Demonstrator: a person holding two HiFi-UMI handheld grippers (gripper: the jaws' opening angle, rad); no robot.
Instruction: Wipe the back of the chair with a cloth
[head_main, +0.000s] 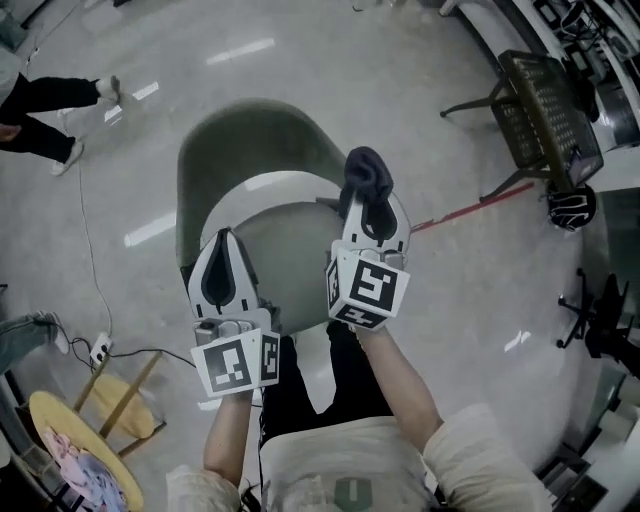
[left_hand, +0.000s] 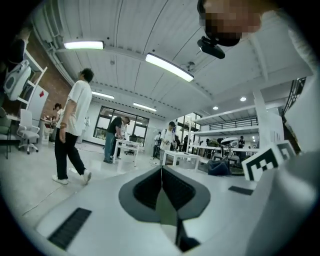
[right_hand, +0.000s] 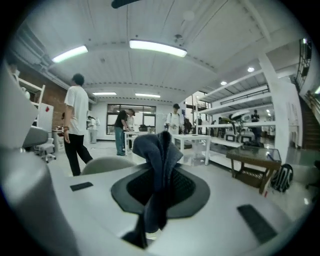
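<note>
The dark cloth (head_main: 367, 172) sits bunched at centre frame, pinched between the right gripper's (head_main: 368, 200) jaws, over the right edge of the grey-green chair (head_main: 262, 150). The left gripper (head_main: 224, 240), lower left, overlaps the chair's left side, its jaws pressed together on nothing.

Floor (head_main: 330, 60) open beyond chair back (head_main: 250, 135) and to its right. Left side: loose cable (head_main: 88, 250) on floor, wooden stool (head_main: 60, 420) near. Far right: black mesh table (head_main: 545, 110), with red rod (head_main: 470, 207) lying between it and the chair.
</note>
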